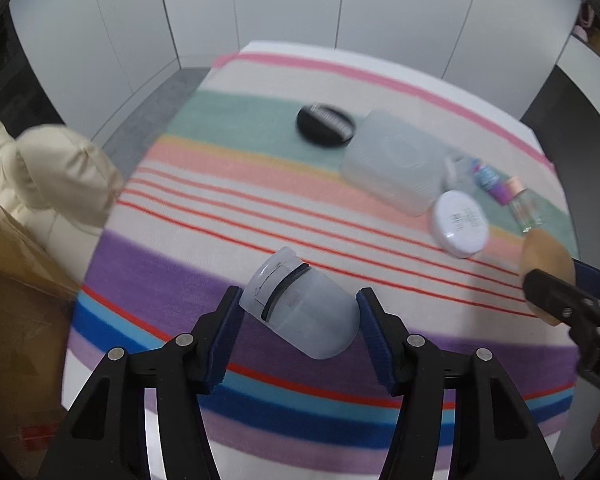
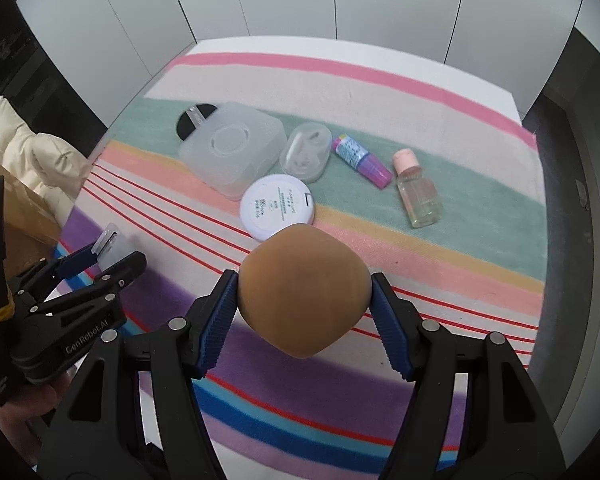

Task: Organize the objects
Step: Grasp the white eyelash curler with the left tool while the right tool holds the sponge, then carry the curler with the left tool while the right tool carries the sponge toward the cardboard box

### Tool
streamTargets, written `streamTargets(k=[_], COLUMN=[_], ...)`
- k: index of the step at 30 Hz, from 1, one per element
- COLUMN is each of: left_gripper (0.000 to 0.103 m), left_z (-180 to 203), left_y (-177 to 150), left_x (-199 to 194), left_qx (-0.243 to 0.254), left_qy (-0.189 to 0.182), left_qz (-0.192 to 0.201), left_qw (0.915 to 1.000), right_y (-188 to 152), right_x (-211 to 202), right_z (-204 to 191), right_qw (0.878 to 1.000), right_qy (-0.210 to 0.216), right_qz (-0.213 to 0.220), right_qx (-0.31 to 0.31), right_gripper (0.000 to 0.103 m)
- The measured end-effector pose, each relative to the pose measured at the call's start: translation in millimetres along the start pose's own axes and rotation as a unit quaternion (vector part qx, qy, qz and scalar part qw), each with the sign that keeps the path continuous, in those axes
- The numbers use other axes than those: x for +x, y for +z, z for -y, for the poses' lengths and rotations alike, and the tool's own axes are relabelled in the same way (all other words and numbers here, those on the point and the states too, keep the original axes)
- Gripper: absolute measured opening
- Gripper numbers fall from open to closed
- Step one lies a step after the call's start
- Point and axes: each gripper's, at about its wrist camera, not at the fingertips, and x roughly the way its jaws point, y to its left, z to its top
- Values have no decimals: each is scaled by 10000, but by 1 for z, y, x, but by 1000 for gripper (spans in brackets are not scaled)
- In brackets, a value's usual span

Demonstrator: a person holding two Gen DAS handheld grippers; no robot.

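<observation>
On the striped cloth (image 2: 440,248) that covers the tabletop, a loose row of toiletries lies toward the far side: a black round compact (image 2: 192,120) half hidden behind a clear plastic box (image 2: 230,148), then a small clear oval case (image 2: 306,154), a purple-capped tube (image 2: 362,158) and a little clear bottle with a pink cap (image 2: 416,190). A white round compact (image 2: 276,206) sits just in front of the box.

The right hand-held gripper (image 2: 304,312) is clamped on a tan makeup sponge (image 2: 304,292), both blue pads pressed into its sides, and holds it above the purple and red stripes near the front of the cloth, close to the white compact.

The left hand-held gripper (image 1: 298,320) stands about half open around a frosted translucent plastic eyelash curler (image 1: 300,308) (a dark curved slot crosses its top). The curler lies tilted between the fingers over the purple band; the left pad looks to be at its edge, while a narrow gap shows on the right, so it is not squeezed.

A cream padded jacket (image 1: 56,172) and a brown cardboard box (image 1: 16,300) sit off the left edge.
</observation>
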Motion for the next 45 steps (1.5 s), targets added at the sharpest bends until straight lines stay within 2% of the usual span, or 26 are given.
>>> streamTargets(k=[11, 20, 29, 39, 45], left_gripper=[59, 59, 59, 59, 59], left_z=[-6, -41, -93, -161, -192], left_y=[7, -16, -32, -43, -53], left_x=[-87, -146, -173, -214, -222], left_qx=[-27, -205, -480, -1035, -1211], left_qy=[-129, 6, 148, 376, 479], left_qz=[551, 937, 1271, 1715, 1781], left_qw=[9984, 9954, 9906, 9790, 9754], right_y=[-3, -12, -16, -6, -3], right_x=[-72, -121, -140, -152, -149], right_z=[-23, -69, -125, -194, -231], right_qw=[9990, 9958, 9892, 9800, 9739], right_qy=[-75, 59, 294, 700, 738], right_qz=[427, 752, 981, 1175, 1251], right_qx=[-106, -510, -1047, -1448, -1746], right_gripper=[68, 68, 68, 68, 68])
